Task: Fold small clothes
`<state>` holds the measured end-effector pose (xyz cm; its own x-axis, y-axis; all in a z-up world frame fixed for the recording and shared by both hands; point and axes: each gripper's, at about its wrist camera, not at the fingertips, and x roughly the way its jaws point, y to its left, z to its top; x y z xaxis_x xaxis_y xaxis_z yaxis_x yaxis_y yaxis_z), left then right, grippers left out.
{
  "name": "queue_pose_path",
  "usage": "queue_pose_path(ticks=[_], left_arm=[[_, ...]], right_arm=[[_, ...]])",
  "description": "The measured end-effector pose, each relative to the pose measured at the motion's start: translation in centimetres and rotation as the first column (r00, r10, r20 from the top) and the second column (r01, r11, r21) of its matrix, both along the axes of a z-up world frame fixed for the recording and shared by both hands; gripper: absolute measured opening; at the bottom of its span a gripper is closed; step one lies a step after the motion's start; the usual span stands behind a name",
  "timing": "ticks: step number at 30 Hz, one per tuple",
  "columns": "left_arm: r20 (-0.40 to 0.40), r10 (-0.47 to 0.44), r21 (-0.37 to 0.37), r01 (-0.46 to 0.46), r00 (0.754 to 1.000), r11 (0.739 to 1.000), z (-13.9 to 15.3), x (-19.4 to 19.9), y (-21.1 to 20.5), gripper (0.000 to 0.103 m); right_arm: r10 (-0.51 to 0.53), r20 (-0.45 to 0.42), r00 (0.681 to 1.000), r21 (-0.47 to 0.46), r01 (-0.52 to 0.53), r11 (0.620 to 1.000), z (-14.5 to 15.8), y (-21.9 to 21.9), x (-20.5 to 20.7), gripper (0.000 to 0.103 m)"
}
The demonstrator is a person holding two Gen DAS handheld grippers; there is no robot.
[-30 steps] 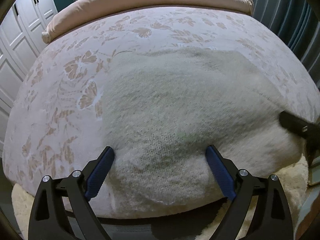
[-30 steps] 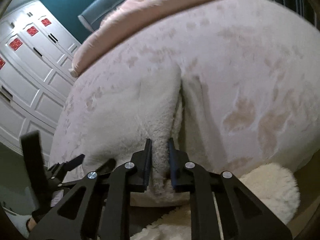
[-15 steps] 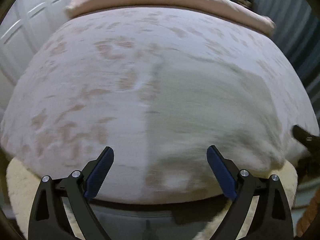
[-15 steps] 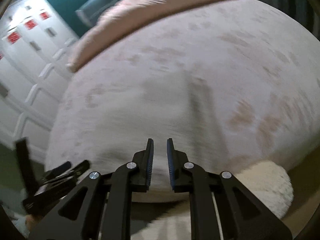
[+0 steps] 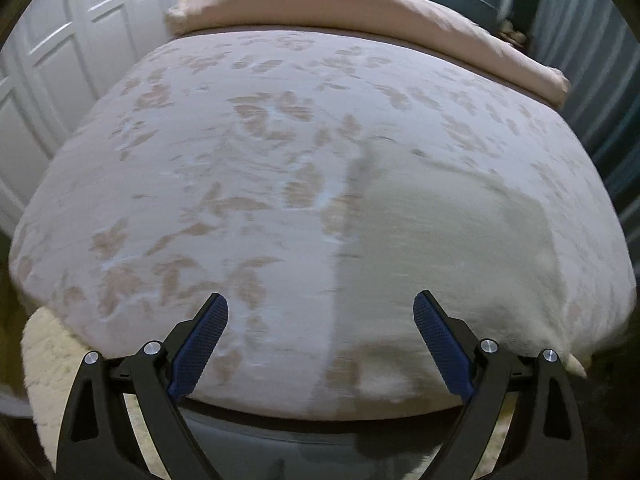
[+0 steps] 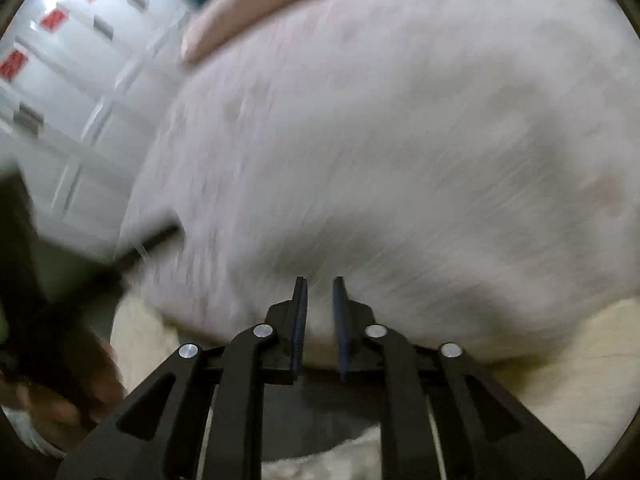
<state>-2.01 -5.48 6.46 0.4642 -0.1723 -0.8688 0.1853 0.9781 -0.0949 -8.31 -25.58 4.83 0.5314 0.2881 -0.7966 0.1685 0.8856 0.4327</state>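
Observation:
A cream fuzzy knitted garment [image 5: 440,248] lies flat on the floral bedspread [image 5: 224,184], right of centre in the left wrist view, reaching the bed's near edge. My left gripper [image 5: 320,312] is open and empty, held just off the near edge, with the garment's left edge between its blue-padded fingers [image 5: 200,340]. My right gripper [image 6: 320,300] is nearly closed with a narrow gap and holds nothing. It hovers at the bed's near edge. The right wrist view is heavily blurred, so the garment cannot be made out there.
A pink folded duvet [image 5: 360,12] lies across the far end of the bed. White panelled wardrobe doors [image 5: 60,60] stand to the left. A cream shaggy rug [image 5: 44,348] lies on the floor below the bed edge. A hand with the other gripper [image 6: 52,380] shows at lower left.
The right gripper has let go of the garment fold it pinched and pulled back. The left gripper has swung left, so the garment now lies further right in its view.

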Motion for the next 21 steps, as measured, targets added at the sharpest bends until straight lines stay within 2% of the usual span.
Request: queue_pose_path(ticks=[2, 4, 5, 6, 8, 10, 11, 12, 13, 15, 17, 19, 20, 21], left_arm=[[-0.011, -0.047, -0.004, 0.047, 0.999, 0.999, -0.3, -0.3, -1.9, 0.092], [-0.018, -0.096, -0.004, 0.096, 0.995, 0.995, -0.8, -0.6, -4.0, 0.092], [-0.021, -0.114, -0.002, 0.114, 0.993, 0.993, -1.0, -0.7, -4.7, 0.092], [-0.025, -0.130, -0.001, 0.130, 0.991, 0.992, -1.3, -0.8, -5.4, 0.092], [-0.034, -0.156, 0.013, 0.157, 0.987, 0.988, -1.8, -1.1, -6.7, 0.092], [-0.039, -0.166, 0.018, 0.166, 0.985, 0.986, -2.0, -1.3, -7.4, 0.092], [-0.039, -0.168, 0.014, 0.169, 0.985, 0.986, -2.0, -1.3, -7.6, 0.092], [-0.041, -0.172, 0.012, 0.173, 0.984, 0.985, -2.1, -1.4, -7.9, 0.092], [-0.047, -0.175, 0.019, 0.176, 0.984, 0.984, -2.4, -1.4, -8.1, 0.092], [-0.058, -0.182, 0.027, 0.184, 0.982, 0.983, -2.7, -1.3, -8.5, 0.092], [-0.063, -0.180, 0.036, 0.182, 0.982, 0.983, -3.0, -1.2, -8.8, 0.092], [-0.064, -0.178, 0.044, 0.181, 0.982, 0.982, -3.2, -1.4, -9.1, 0.092], [-0.065, -0.177, 0.050, 0.181, 0.982, 0.982, -3.2, -1.4, -9.2, 0.092], [-0.067, -0.177, 0.055, 0.181, 0.982, 0.982, -3.3, -1.4, -9.2, 0.092]], right_arm=[[-0.061, 0.013, 0.998, -0.114, 0.062, 0.991, 0.8, -1.9, -0.6, 0.014], [-0.090, -0.070, 0.993, -0.208, 0.074, 0.975, -1.7, -3.3, -0.3, 0.013], [-0.087, -0.154, 0.984, -0.205, 0.055, 0.977, -4.4, -4.0, 0.0, 0.008], [-0.092, -0.167, 0.982, -0.152, 0.067, 0.986, -5.4, -4.3, 0.0, 0.008], [-0.117, -0.119, 0.986, -0.082, 0.107, 0.991, -3.8, -4.8, -0.4, 0.011], [-0.178, -0.037, 0.983, -0.062, 0.175, 0.983, -1.4, -5.6, -1.0, 0.023], [-0.202, -0.009, 0.979, -0.061, 0.201, 0.978, -0.7, -6.0, -1.2, 0.043], [-0.213, 0.009, 0.977, -0.059, 0.213, 0.975, -0.5, -6.4, -1.2, 0.056], [-0.217, 0.020, 0.976, -0.059, 0.218, 0.974, -0.5, -6.8, -1.0, 0.057], [-0.210, -0.010, 0.978, -0.053, 0.209, 0.977, -1.8, -7.3, -0.2, 0.057], [-0.198, -0.061, 0.978, -0.004, 0.198, 0.980, -4.1, -8.1, 0.6, 0.057], [-0.189, -0.058, 0.980, -0.023, 0.188, 0.982, -4.9, -8.3, 1.9, 0.056], [-0.190, -0.053, 0.980, -0.026, 0.188, 0.982, -4.9, -8.2, 1.8, 0.046], [-0.182, -0.051, 0.982, -0.009, 0.182, 0.983, -5.0, -8.4, 1.8, 0.023]])
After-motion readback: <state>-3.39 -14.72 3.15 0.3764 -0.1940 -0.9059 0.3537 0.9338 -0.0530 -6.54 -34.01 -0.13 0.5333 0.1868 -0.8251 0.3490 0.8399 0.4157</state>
